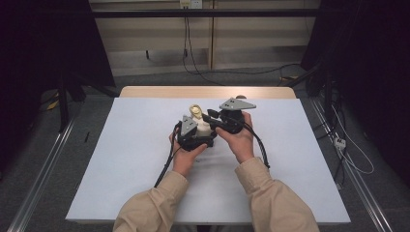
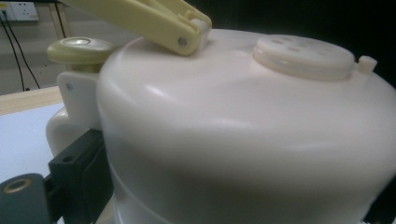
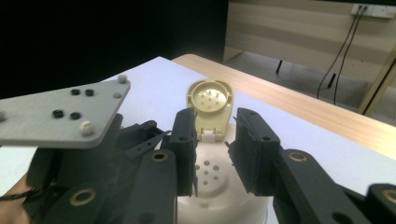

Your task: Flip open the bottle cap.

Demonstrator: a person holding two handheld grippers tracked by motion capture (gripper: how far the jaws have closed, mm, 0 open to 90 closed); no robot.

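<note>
A cream plastic container (image 1: 203, 127) stands on the white sheet at mid-table. Its pale yellow flip lid (image 1: 195, 110) is swung up and open, showing the sprinkle holes (image 3: 207, 170) in the top. My left gripper (image 1: 197, 137) is shut on the container's body; its finger (image 2: 74, 172) presses the rounded wall (image 2: 233, 140), and the yellow lid arm (image 2: 149, 18) crosses above. My right gripper (image 1: 209, 117) reaches in from the right over the top. Its jaws (image 3: 212, 128) stand apart on either side of the lid's hinge (image 3: 211, 132), with a gap at each pad.
The white sheet (image 1: 145, 164) covers most of a wooden table (image 1: 208, 92). The left gripper's grey plate (image 3: 60, 112) sits close beside my right jaws. Cables (image 1: 193, 58) run over the floor behind, and metal rails (image 1: 43, 169) flank the table.
</note>
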